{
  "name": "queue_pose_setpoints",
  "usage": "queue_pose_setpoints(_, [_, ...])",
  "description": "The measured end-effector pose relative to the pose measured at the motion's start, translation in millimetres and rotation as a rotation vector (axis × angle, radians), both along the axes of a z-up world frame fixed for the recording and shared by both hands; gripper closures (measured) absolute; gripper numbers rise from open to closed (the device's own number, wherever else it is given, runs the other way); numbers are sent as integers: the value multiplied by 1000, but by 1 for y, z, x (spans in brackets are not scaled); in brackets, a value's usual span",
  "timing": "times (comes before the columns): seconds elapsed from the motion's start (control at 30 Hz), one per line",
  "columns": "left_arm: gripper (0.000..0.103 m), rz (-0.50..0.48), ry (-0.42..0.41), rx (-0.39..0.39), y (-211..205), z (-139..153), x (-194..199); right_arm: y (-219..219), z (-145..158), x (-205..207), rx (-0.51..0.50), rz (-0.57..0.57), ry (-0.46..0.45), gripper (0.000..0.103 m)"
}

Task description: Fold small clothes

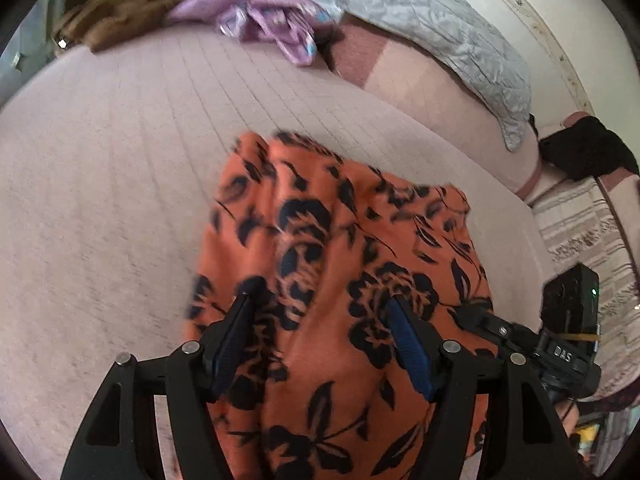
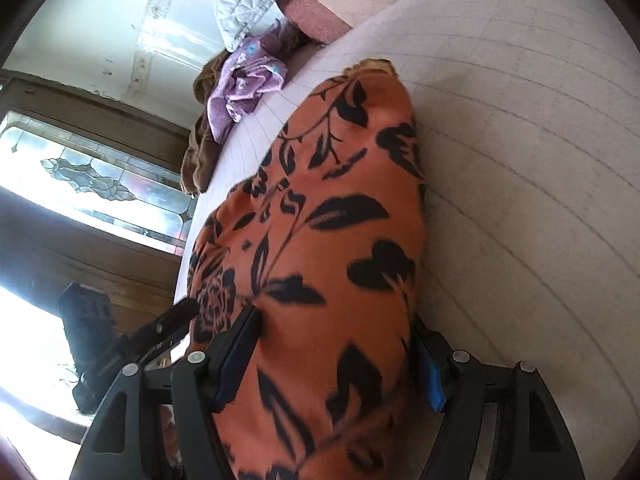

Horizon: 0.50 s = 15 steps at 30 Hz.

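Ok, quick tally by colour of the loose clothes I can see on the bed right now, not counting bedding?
Orange with black flowers: 1, the orange garment lying under both grippers
Purple: 1, the purple garment crumpled at the far edge
Brown: 1, the brown garment beside the purple one
Black: 1, the black garment off to the side
Total: 4

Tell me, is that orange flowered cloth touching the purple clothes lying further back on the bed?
Apart. The left wrist view shows bare pink bed cover between the orange flowered cloth and the purple clothes.
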State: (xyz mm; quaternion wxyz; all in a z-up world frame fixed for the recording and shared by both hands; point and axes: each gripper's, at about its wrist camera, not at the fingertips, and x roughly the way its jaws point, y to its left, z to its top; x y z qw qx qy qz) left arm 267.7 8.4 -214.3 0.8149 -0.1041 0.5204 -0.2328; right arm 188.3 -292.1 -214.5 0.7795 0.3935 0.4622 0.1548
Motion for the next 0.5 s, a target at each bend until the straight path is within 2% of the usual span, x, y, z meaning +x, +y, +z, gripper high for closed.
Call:
queue_pose_setpoints(0.07, [35, -3, -16, 25, -4, 0, -3, 5, 1, 4, -14, 11, -18, 31])
queue_pose_setpoints(0.1, [40, -11, -25, 19, -6, 2, -4, 7, 2, 4, -28, 14, -30, 38])
queue_pose_setpoints(0.13, [62, -25, -27, -1, -9, 4, -5, 8, 3, 4, -39, 12, -37, 49])
queue_pose_setpoints(0.17, [72, -25, -32, 2, -13, 5, -6, 9, 6, 2, -52, 12, -54, 55])
queue_pose_setpoints(0.2, [75, -29, -47, 11, -17, 8, -7, 9, 9, 1, -60, 12, -72, 63])
queue_pose_setpoints(0.23, [81, -40, -60, 12, -21, 10, -9, 9, 15, 0, -72, 12, -91, 63])
queue_pose_setpoints(0.4, [84, -109, -103, -19, -47, 25, -23, 10, 47, -10, -132, 19, -184, 67])
queue_pose_setpoints(0.5, [85, -158, -96, -64, -68, 30, -31, -15, 60, -24, -139, -24, -210, 68])
